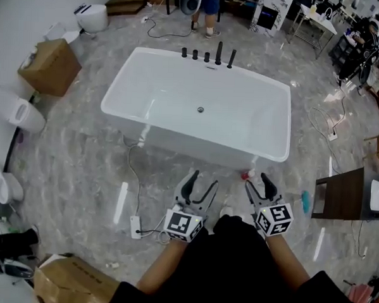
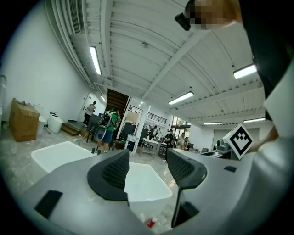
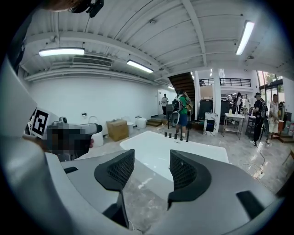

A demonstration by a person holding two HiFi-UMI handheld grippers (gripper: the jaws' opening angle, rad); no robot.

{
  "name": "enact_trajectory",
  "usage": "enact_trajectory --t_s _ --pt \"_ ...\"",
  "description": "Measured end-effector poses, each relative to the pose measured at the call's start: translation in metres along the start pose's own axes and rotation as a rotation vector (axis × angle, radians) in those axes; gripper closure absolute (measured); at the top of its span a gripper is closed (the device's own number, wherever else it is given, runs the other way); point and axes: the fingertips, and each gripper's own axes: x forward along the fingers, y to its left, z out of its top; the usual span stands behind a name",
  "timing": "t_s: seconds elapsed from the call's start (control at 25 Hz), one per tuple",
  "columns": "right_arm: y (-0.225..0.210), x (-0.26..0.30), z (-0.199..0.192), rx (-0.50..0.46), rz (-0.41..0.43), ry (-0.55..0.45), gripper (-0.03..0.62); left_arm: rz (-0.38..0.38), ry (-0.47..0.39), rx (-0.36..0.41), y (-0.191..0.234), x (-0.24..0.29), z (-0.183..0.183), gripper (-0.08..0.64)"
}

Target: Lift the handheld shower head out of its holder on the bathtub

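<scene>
Both tongs are released and grasp nothing: the left tongs (image 1: 202, 182) (image 2: 148, 167) and the right tongs (image 1: 259, 183) (image 3: 151, 167) show ribbed black pads standing apart with only air between them. They are held close to the body.

The white glossy freestanding bathtub (image 1: 190, 141) lies straight ahead of both tongs. The slim black handheld shower head (image 1: 232, 59) seems to be the slanted stick at the right end of the row of black metal deck fittings (image 1: 207, 55) (image 3: 177, 135) on the tub's far rim, well apart from either tongs. Which fitting is the holder is too small to tell.

Risks, as I judge them:
- The fittings are thin, dark and stand close together, so the tongs could close on a tap instead.
- The smooth, round metal stick may slip between the pads unless gripped squarely.
- Leaning across the wide, slick basin strains the reach.
- A white cable (image 1: 133, 170) ahead of the left tongs and a small red-capped bottle (image 1: 245, 175) just beyond the right tongs lie on the grey marbled floor (image 1: 81, 167), inviting a stumble.
</scene>
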Motion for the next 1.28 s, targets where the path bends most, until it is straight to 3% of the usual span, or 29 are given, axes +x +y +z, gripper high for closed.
enact_trajectory --t_s 0.2,0.64,1.28 --pt "-0.015 0.003 -0.005 -0.020 -0.064 0.000 0.382 0.026 0.011 -0.026 0.014 -0.003 -0.009 0.322" --pt "-0.032 0.064 0.010 0.027 -0.012 -0.032 0.382 0.050 0.018 0.022 0.045 0.037 0.001 0.321" --pt "-0.157 0.179 0.048 0.093 -0.017 -0.045 0.382 0.069 0.068 0.054 0.098 0.198 0.012 0.321"
